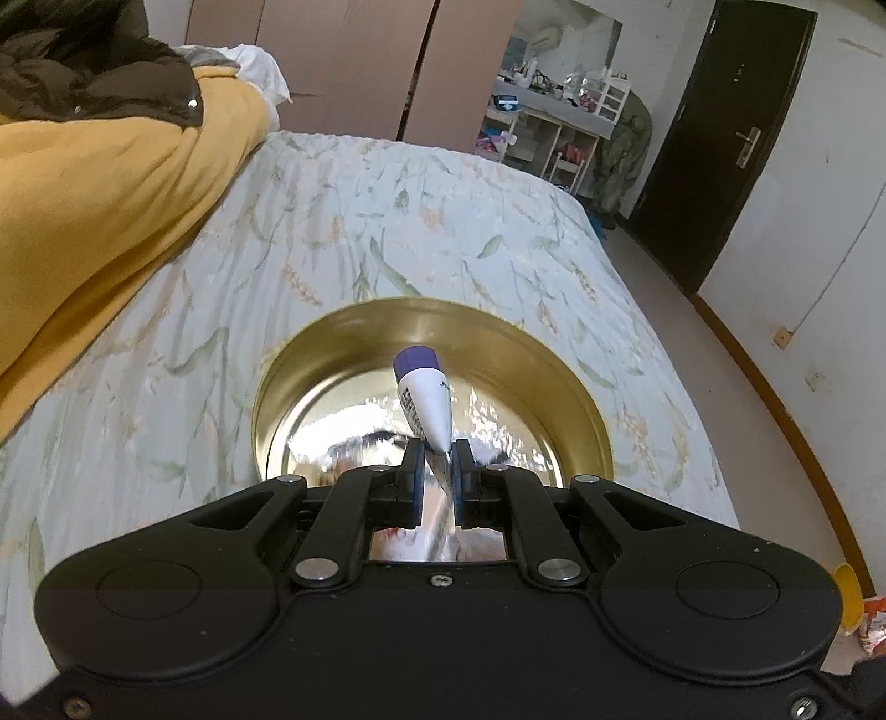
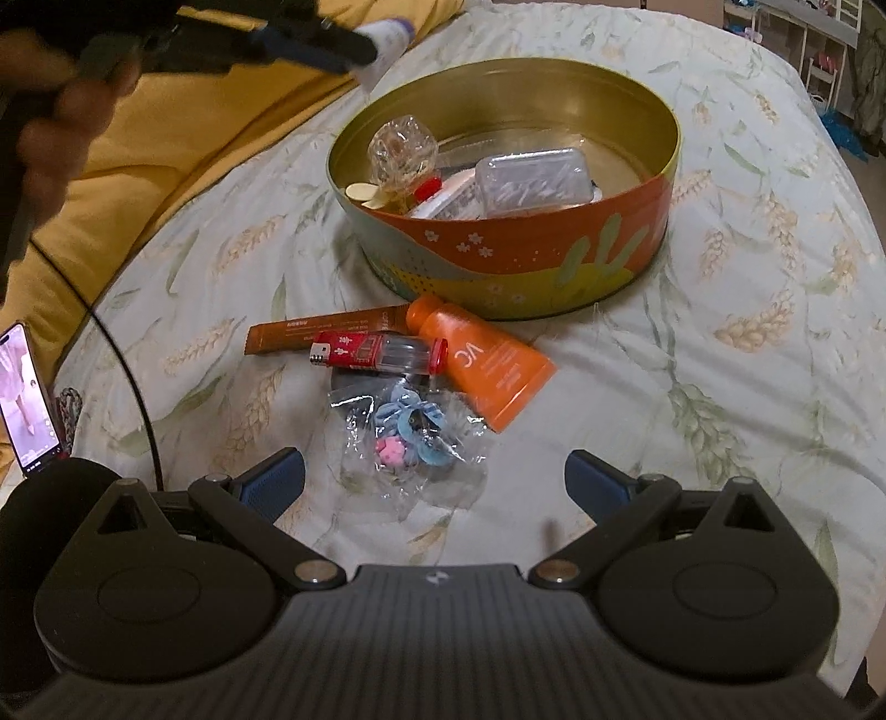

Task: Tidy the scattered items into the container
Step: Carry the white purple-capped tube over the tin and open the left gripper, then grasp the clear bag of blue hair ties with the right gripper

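Note:
My left gripper is shut on a white tube with a purple cap, held above the round gold-lined tin. In the right wrist view the tin has an orange patterned wall and holds a clear box, a crinkled bag and small items; the left gripper with the tube hovers at its far left. My right gripper is open and empty, just before a clear bag of hair ties. An orange tube, a red lighter, a clear red-capped vial and a brown sachet lie in front of the tin.
Everything rests on a floral bedsheet. A yellow blanket lies along the left. A phone with a cable lies at the left edge. The bed edge drops to the floor on the right, with a dark door beyond.

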`<state>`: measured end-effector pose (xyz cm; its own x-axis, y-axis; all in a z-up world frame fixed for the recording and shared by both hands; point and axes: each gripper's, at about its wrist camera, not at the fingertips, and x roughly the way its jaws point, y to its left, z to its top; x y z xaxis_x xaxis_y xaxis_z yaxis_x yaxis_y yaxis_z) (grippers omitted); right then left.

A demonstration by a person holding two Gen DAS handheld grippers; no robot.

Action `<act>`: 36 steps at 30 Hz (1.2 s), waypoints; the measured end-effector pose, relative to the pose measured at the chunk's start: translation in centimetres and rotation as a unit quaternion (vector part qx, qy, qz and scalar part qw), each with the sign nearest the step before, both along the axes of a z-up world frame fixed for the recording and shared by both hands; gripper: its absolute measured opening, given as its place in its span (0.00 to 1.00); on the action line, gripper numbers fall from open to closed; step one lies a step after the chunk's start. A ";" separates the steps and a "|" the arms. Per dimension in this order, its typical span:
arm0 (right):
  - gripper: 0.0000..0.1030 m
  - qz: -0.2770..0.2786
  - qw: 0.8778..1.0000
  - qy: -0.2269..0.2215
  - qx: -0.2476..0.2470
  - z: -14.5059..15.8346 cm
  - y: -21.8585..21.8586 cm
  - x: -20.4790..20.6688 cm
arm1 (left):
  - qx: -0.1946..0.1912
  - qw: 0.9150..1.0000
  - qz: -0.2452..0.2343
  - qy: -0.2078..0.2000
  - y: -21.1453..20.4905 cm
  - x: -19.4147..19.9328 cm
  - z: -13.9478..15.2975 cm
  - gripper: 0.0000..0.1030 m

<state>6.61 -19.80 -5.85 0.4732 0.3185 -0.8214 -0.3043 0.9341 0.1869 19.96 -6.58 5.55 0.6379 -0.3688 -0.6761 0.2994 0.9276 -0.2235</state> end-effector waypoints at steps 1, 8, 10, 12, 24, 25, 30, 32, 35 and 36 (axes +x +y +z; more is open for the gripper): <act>1.00 0.001 1.000 0.000 -0.001 0.0 0.1 0.0 | -0.003 1.000 -0.002 0.001 0.0 0.5 -0.2 0.10; 1.00 0.007 1.000 0.002 -0.007 -0.3 0.9 0.5 | -0.008 1.000 0.024 0.009 2.9 -0.2 -2.0 0.92; 1.00 0.009 1.000 0.003 -0.007 -0.5 1.1 0.7 | -0.011 0.999 0.017 0.034 4.1 -0.6 -3.2 0.89; 1.00 0.012 1.000 0.005 -0.008 -0.7 1.4 0.9 | -0.008 0.998 0.019 0.053 5.2 -1.2 -4.4 0.89; 0.97 0.019 0.999 0.015 -0.020 -2.4 3.3 2.6 | -0.008 0.994 0.030 0.106 7.7 -5.1 -8.4 0.89; 0.96 0.022 0.999 0.017 -0.022 -2.6 3.5 2.8 | -0.009 0.993 0.031 0.109 7.7 -5.3 -8.5 0.89; 0.78 0.033 0.998 0.035 -0.033 -3.5 4.2 3.5 | -0.016 0.992 0.037 0.121 7.8 -5.9 -9.1 0.89; 0.71 0.035 0.998 0.041 -0.035 -3.8 4.3 3.6 | -0.020 0.991 0.039 0.124 7.8 -6.2 -9.2 0.89; 0.61 0.041 0.998 0.040 -0.034 -3.8 4.2 3.3 | -0.022 0.991 0.038 0.127 7.4 -6.5 -9.3 0.89; 0.50 0.042 0.998 0.043 -0.029 -3.7 4.1 3.3 | -0.023 0.991 0.037 0.128 7.3 -6.6 -9.3 0.89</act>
